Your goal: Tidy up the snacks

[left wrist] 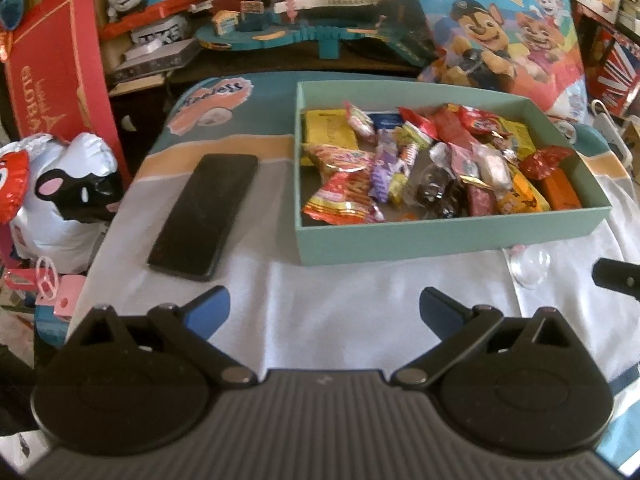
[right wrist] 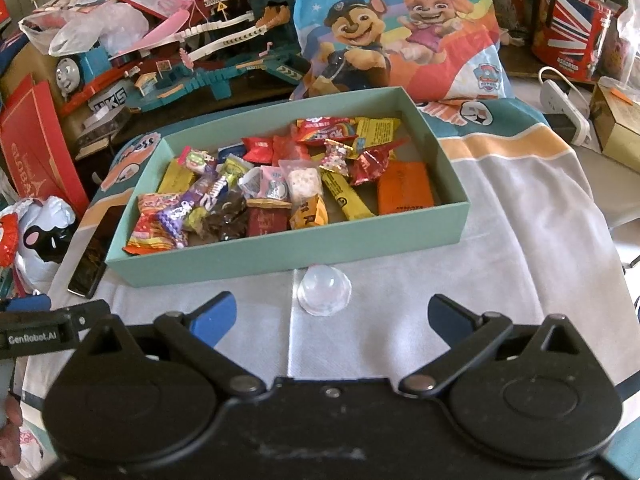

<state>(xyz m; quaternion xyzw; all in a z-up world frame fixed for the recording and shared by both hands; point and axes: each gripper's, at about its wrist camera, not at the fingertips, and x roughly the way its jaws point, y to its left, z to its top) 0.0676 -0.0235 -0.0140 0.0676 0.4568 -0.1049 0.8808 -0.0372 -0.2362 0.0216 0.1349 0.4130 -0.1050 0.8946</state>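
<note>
A mint-green box [left wrist: 440, 236] [right wrist: 280, 252] full of several wrapped snacks [left wrist: 420, 168] [right wrist: 280, 184] sits on the cloth-covered table. A clear round jelly cup [right wrist: 325, 291] [left wrist: 528, 270] lies on the white cloth just in front of the box. My left gripper [left wrist: 324, 314] is open over bare cloth, short of the box's near left corner, holding nothing. My right gripper [right wrist: 332, 318] is open too, with the jelly cup just ahead of the gap between its blue fingertips. The tip of the right gripper [left wrist: 618, 278] shows at the left view's right edge.
A black phone [left wrist: 204, 216] [right wrist: 94, 256] lies left of the box. A large cartoon-dog snack bag [right wrist: 400, 28] [left wrist: 504, 28] stands behind it. Toy train and track set [left wrist: 280, 20], red box [left wrist: 52, 80] and an inflatable cow toy [left wrist: 68, 196] crowd the left and back.
</note>
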